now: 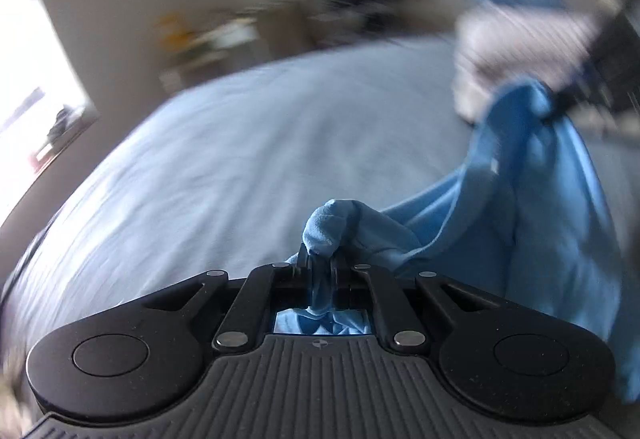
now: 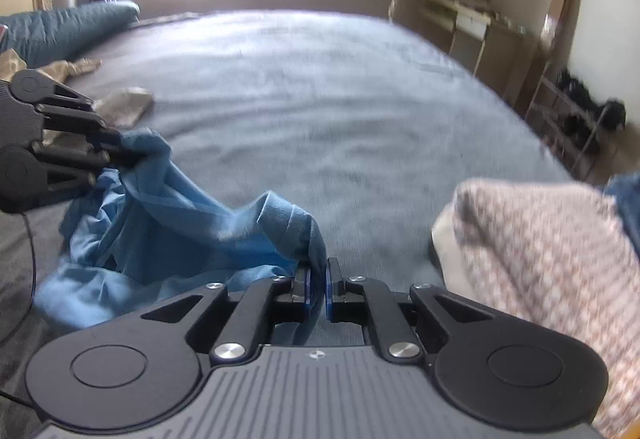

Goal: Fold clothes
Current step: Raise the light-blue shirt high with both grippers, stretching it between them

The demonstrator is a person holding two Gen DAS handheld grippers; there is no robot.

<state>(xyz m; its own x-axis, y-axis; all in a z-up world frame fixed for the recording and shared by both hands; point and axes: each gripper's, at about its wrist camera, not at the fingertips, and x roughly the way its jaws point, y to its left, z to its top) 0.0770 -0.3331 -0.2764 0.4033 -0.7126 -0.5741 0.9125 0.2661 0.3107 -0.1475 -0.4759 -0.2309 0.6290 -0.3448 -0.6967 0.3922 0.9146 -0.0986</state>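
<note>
A light blue garment (image 1: 520, 223) hangs between my two grippers above the bed (image 1: 248, 143). My left gripper (image 1: 320, 263) is shut on a bunched edge of it. In the right wrist view the same garment (image 2: 168, 215) sags in folds, and my right gripper (image 2: 317, 279) is shut on another edge of it. The left gripper (image 2: 116, 149) shows at the left of the right wrist view, pinching the cloth. The right gripper (image 1: 560, 103) shows blurred at the upper right of the left wrist view, holding the cloth.
The bed (image 2: 320, 99) has a grey-blue cover. A patterned pink-white cloth pile (image 2: 552, 263) lies at the right, also in the left wrist view (image 1: 520, 43). A beige cloth (image 2: 124, 105) and a dark blue pillow (image 2: 68, 23) lie at the left. Shelves (image 2: 568, 111) stand along the right wall.
</note>
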